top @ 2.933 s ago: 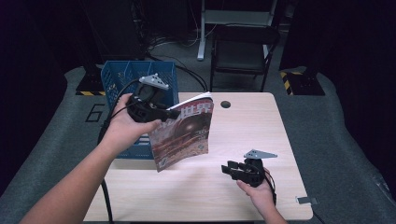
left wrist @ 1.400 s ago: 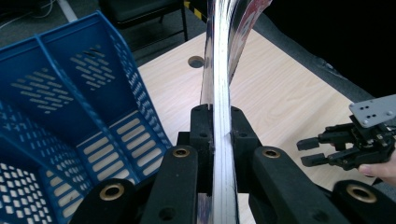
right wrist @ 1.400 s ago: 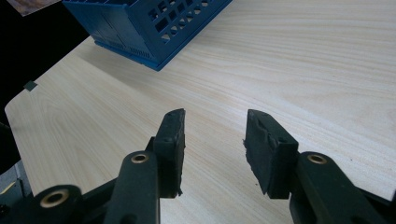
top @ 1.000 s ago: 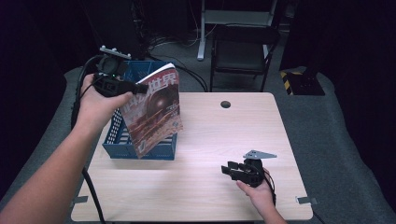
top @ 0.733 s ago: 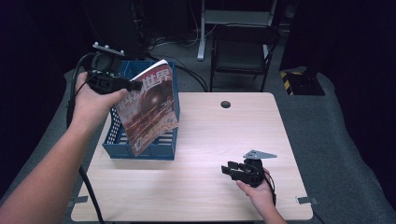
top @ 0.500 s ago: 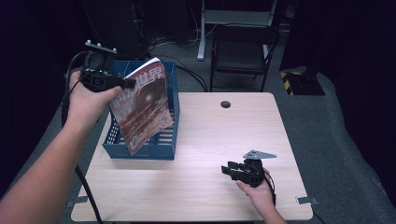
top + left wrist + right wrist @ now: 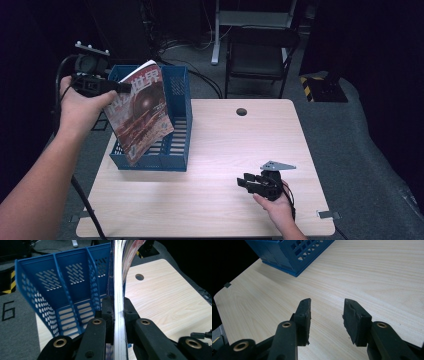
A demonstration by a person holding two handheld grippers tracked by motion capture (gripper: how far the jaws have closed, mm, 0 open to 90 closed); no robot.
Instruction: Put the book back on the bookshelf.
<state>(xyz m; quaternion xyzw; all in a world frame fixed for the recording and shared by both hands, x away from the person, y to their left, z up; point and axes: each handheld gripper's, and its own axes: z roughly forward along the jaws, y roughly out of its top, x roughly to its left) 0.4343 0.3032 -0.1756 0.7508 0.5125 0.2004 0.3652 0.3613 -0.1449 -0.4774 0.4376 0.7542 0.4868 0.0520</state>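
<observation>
So the left gripper [image 7: 122, 89] has its fingers clamped tight on the edge of a glossy reddish-brown magazine [image 7: 142, 116], holding it tilted in the air over the blue slotted plastic file tray [image 7: 177, 102] at the counter's [image 7: 220, 150] far left. The right gripper [image 7: 243, 181] sits low near the front right of the light wooden counter, fingers parted around nothing.

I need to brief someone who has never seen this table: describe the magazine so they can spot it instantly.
On the light wooden table, look to the far left corner, where a blue slotted plastic file rack stands. Above the rack hangs a glossy reddish-brown magazine, pinched at its edge by the left claw. It is the one printed thing, with white characters on its cover.
</observation>
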